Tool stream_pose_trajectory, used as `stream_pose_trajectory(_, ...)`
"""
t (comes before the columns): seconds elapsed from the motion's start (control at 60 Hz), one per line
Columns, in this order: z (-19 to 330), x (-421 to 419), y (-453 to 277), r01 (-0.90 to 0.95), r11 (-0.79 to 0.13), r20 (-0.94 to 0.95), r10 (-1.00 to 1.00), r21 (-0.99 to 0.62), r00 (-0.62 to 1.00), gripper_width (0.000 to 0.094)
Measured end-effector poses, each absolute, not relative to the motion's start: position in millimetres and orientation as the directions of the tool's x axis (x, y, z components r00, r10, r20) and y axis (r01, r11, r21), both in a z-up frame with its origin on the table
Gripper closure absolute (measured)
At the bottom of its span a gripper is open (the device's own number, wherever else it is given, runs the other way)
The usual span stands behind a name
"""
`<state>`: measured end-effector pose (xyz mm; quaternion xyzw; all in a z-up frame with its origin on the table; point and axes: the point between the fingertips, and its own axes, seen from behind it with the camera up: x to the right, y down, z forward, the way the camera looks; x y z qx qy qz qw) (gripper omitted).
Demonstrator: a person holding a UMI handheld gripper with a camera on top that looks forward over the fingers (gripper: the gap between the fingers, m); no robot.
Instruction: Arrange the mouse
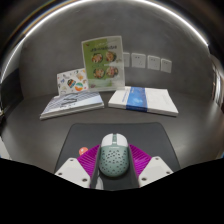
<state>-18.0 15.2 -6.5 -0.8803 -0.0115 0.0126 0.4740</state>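
A light grey mouse [111,158] with a perforated shell and a dark scroll wheel sits between my fingers, its front pointing away from me. My gripper [111,172] is shut on it: the magenta pads [88,160] press on both of its sides. The mouse is over the near part of a dark grey mouse mat [112,135] on the table. I cannot tell whether the mouse rests on the mat or hangs just above it.
Beyond the mat, a leaflet with food pictures [103,62] stands upright against the wall. An open brochure [72,103] lies at the left and a blue-and-white booklet [143,99] at the right. Wall sockets [150,62] sit behind. A small orange thing [82,152] lies by the left finger.
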Motion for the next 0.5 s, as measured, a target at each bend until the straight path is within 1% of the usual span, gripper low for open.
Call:
stream_pose_trajectory(0.017, -6, -18, 15, 0.010, -0.550, -0.014, 0.039, -0.835, 0.999, 0.0442)
stream_pose_trajectory(0.083, -7, -22, 14, 0.022, -0.560, -0.019, 0.069, -0.828, 0.997, 0.0372)
stream_pose_trajectory(0.1, -7, -22, 12, 0.024, -0.561, -0.022, 0.075, -0.828, 0.997, 0.0322)
stream_pose_trajectory(0.167, -2, -21, 0, 0.018, -0.553, -0.034, 0.084, -0.833, 0.996, 0.0038)
stream_pose_trajectory(0.183, 1, -21, -5, 0.018, -0.549, -0.039, 0.092, -0.836, 0.995, 0.0088)
stream_pose_trajectory(0.217, 7, -22, -18, 0.008, -0.542, -0.058, 0.104, -0.841, 0.993, 0.0105)
stream_pose_trajectory(0.283, 24, -22, -50, -0.034, -0.533, -0.113, 0.116, -0.845, 0.987, 0.0093)
stream_pose_trajectory(0.35, 33, -14, -84, -0.071, -0.530, -0.150, 0.107, -0.845, 0.983, 0.0096)
stream_pose_trajectory(0.417, 33, 1, -121, -0.103, -0.536, -0.165, 0.069, -0.838, 0.984, 0.0096)
stream_pose_trajectory(0.5, 25, 26, -161, -0.143, -0.529, -0.165, -0.007, -0.836, 0.986, 0.0098)
